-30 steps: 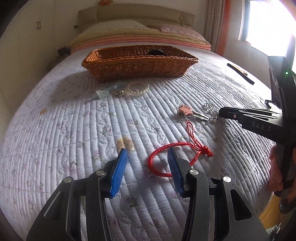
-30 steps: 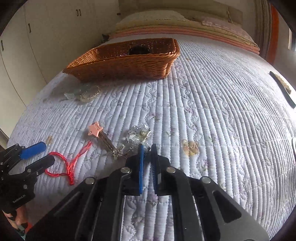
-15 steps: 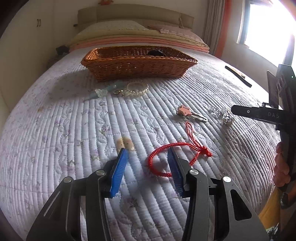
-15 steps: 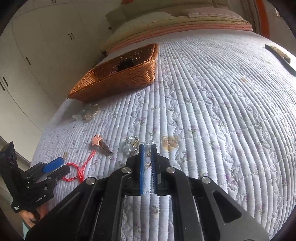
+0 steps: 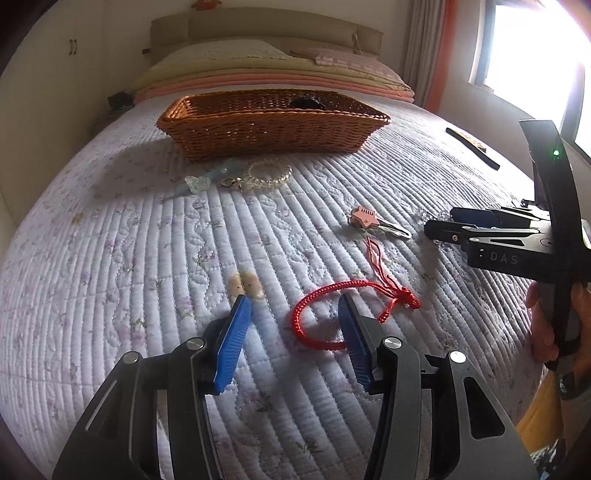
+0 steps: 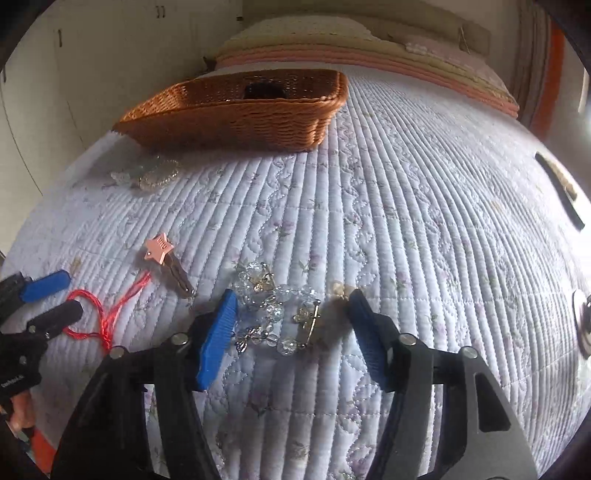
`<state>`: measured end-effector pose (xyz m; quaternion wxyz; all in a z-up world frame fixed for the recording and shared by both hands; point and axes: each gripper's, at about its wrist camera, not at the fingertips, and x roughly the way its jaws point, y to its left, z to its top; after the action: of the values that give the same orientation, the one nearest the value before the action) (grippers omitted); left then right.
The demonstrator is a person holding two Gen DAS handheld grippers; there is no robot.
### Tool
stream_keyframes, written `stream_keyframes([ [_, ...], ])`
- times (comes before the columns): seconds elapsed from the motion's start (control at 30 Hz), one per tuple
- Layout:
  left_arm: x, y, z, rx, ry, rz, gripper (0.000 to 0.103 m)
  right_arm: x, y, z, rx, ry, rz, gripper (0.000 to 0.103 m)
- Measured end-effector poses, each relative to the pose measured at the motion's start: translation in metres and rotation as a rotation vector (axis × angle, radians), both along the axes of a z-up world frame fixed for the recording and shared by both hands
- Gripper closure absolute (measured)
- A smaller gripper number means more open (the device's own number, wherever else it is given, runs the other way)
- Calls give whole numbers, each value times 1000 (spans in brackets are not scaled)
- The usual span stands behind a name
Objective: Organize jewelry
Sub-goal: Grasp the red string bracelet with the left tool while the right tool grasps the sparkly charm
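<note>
Quilted bed (image 6: 424,229), wicker basket (image 6: 236,114) far beyond both fingertips, star-headed key (image 6: 168,266) just left of the right gripper (image 6: 291,325), its jaws just opened halfway around the crystal bracelet (image 6: 273,314), untouched, lying crosswise, left gripper (image 5: 291,332) half open, gripping nothing, straddling the red cord bracelet (image 5: 332,314), tails pointing away.

Quilted bedspread (image 5: 110,258), stacked pillows (image 5: 221,55), perhaps a comb (image 5: 472,147) near the window (image 5: 535,44)

I was working in a home bedroom: a made bed under a quilted floral bedspread (image 5: 147,240), pillows (image 5: 221,55) stacked against a padded headboard (image 5: 266,31), built-in wardrobe doors (image 6: 92,55) along one wall, a curtained window (image 5: 532,44) opposite.
</note>
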<state>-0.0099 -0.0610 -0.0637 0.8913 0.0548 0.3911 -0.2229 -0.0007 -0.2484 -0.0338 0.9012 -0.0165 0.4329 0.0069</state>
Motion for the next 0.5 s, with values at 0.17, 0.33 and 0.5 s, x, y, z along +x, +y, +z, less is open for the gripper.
stream_keyframes([
  [0.17, -3, -9, -1, 86, 4, -11, 55, -10, 12, 3, -21, -30, 37, 87],
  [0.33, -4, -8, -1, 111, -21, 11, 77, -24, 3, 11, 45, -64, 27, 87],
  [0.5, -1, 4, 3, 26, -2, 28, 101, -26, -5, 22, 160, -93, 29, 87],
])
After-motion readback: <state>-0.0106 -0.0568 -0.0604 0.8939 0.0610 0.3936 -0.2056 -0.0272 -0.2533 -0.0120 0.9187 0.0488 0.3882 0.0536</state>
